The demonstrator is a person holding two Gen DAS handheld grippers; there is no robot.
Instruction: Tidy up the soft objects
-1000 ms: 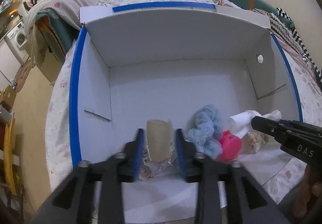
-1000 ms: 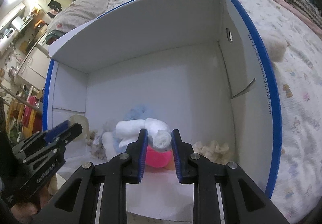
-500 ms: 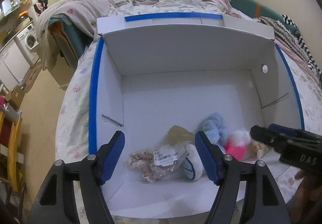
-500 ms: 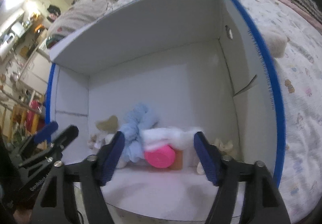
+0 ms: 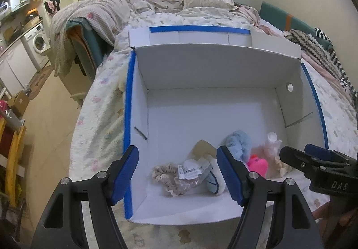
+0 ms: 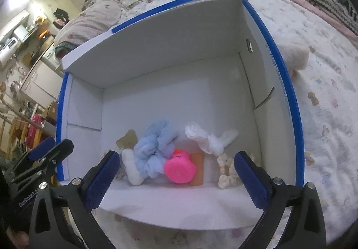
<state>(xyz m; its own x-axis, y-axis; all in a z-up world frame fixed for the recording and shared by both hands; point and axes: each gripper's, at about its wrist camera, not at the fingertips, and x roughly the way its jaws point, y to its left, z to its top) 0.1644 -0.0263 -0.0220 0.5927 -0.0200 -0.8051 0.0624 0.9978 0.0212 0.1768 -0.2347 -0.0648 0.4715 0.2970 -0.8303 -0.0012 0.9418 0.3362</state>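
Both grippers higher now, soft toys (image 6: 161,155) boxed (image 5: 138,101).

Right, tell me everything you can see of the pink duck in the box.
The pink duck is a bright, smooth, rubbery-looking toy with an orange beak and small dark eye marks. It lies tipped over on the floor of the white box, near the front. The blue fluffy toy presses against one side; an orange block stands just behind it. Nothing grips it.

- Left wrist view looks down along its fingers from above the box's (image 5: 214,74) near left edge; bed behind
- Right wrist view faces the box (image 6: 170,52) from its near right, closer in
- Both share the box interior; each catches the other gripper at its edge
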